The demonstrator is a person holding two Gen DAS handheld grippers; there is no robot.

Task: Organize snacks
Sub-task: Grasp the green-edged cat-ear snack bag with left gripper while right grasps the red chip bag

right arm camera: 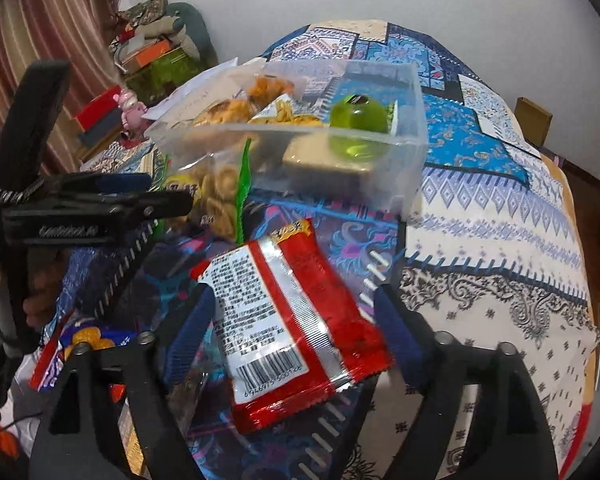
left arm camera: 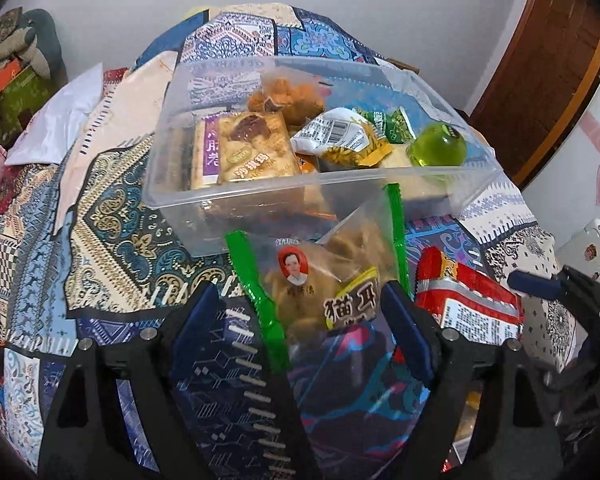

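A clear plastic box (left arm camera: 260,196) (right arm camera: 414,120) on the patterned tablecloth holds several snack packs and a green jelly ball (left arm camera: 438,148) (right arm camera: 358,122). My left gripper (left arm camera: 300,312) is open around a clear green-edged bag of fried snacks (left arm camera: 320,276) that lies against the box's near wall; the bag also shows in the right wrist view (right arm camera: 224,196). My right gripper (right arm camera: 296,316) is open around a red snack packet (right arm camera: 300,320), which lies back side up on the cloth. The packet also shows in the left wrist view (left arm camera: 472,300), and the left gripper in the right wrist view (right arm camera: 140,196).
More snack packs (right arm camera: 84,340) lie at the near left of the right wrist view. A white plastic bag (left arm camera: 60,116) lies at the table's left edge. Boxes and clutter (right arm camera: 152,60) stand beyond it. A brown door (left arm camera: 540,72) is at the right.
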